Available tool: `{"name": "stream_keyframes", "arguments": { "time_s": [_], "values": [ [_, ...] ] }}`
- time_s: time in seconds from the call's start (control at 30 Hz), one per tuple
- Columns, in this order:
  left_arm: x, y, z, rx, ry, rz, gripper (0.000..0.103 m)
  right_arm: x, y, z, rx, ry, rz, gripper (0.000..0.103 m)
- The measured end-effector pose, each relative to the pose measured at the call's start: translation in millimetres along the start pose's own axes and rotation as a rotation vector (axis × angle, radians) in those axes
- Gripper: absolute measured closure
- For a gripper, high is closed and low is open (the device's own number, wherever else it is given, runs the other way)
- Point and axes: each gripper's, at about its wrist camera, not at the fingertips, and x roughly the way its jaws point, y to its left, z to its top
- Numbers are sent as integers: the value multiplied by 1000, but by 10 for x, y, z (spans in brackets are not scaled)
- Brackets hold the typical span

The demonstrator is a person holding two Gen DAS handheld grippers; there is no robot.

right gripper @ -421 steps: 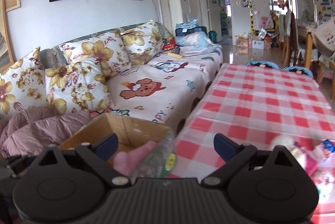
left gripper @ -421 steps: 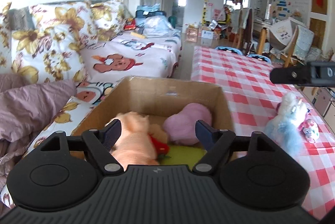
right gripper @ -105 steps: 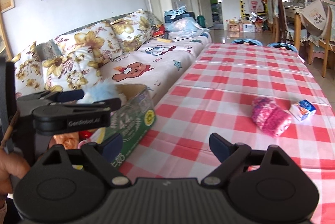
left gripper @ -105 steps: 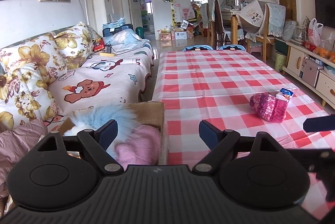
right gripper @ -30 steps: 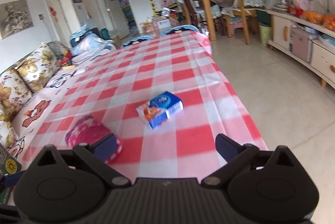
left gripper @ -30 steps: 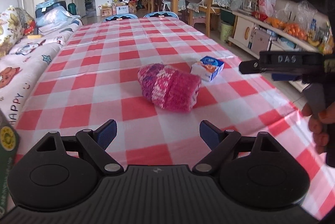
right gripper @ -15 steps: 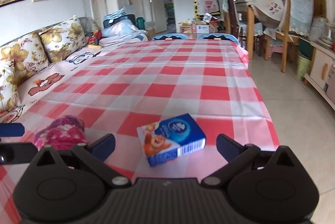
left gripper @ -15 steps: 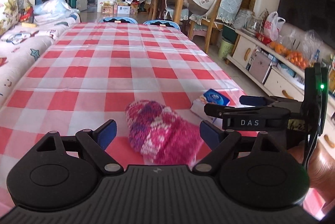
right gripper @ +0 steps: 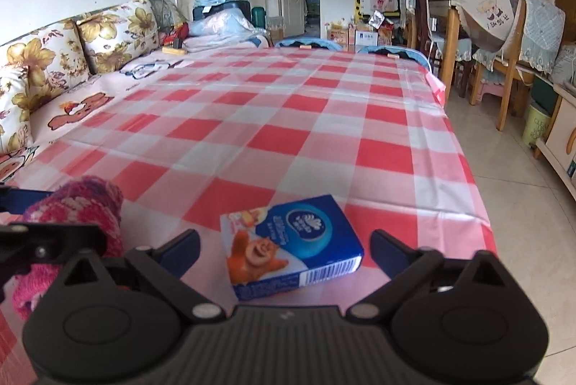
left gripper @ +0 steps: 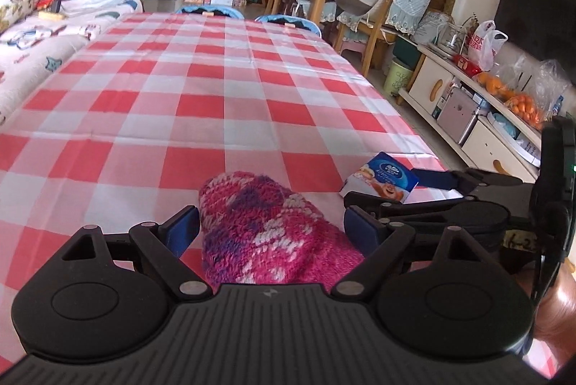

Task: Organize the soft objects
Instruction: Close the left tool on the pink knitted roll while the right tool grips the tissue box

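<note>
A pink and purple knitted hat [left gripper: 266, 226] lies on the red checked tablecloth [left gripper: 201, 89]. My left gripper [left gripper: 271, 224] is open, with a finger on each side of the hat. The hat also shows at the left of the right wrist view [right gripper: 79, 208]. A blue tissue pack [right gripper: 291, 241] lies on the cloth between the open fingers of my right gripper [right gripper: 284, 248]. In the left wrist view the tissue pack [left gripper: 381, 178] sits right of the hat, with the right gripper [left gripper: 392, 190] around it.
The table's right edge [right gripper: 468, 169] drops to a tiled floor. A sofa with flowered cushions [right gripper: 72, 61] runs along the left. Wooden chairs [right gripper: 504, 35] and a low cabinet with bagged oranges [left gripper: 518, 100] stand at the right.
Both grippers have moved forward and lower. The hat now sits between the left fingers and the tissue pack between the right fingers. Both stay open.
</note>
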Motion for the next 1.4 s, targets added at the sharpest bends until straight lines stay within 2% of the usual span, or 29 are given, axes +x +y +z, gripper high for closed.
{"name": "stream_keyframes", "arguments": {
  "time_s": [0.03,0.23,0.4,0.5,0.97,1.4],
  "values": [
    [17,18,-6,-10,6,-5,0,21,2,1,1,15,-7,24],
    [16,68,-20,-38,21,-29,0,4,19,-17,2,19,-11,26],
    [-24,55,-53,-42,28,-56,13,-71,65,-72,2,19,-20,26],
    [-87,23,-76,-19,23,-57,16,-143,125,-128,-12,22,-17,26],
    [-576,165,-404,-6,49,-42,19,-564,611,-461,-67,40,18,27],
    [-1092,368,-743,-25,68,-19,19,-893,1052,-635,-131,118,68,27]
  ]
}}
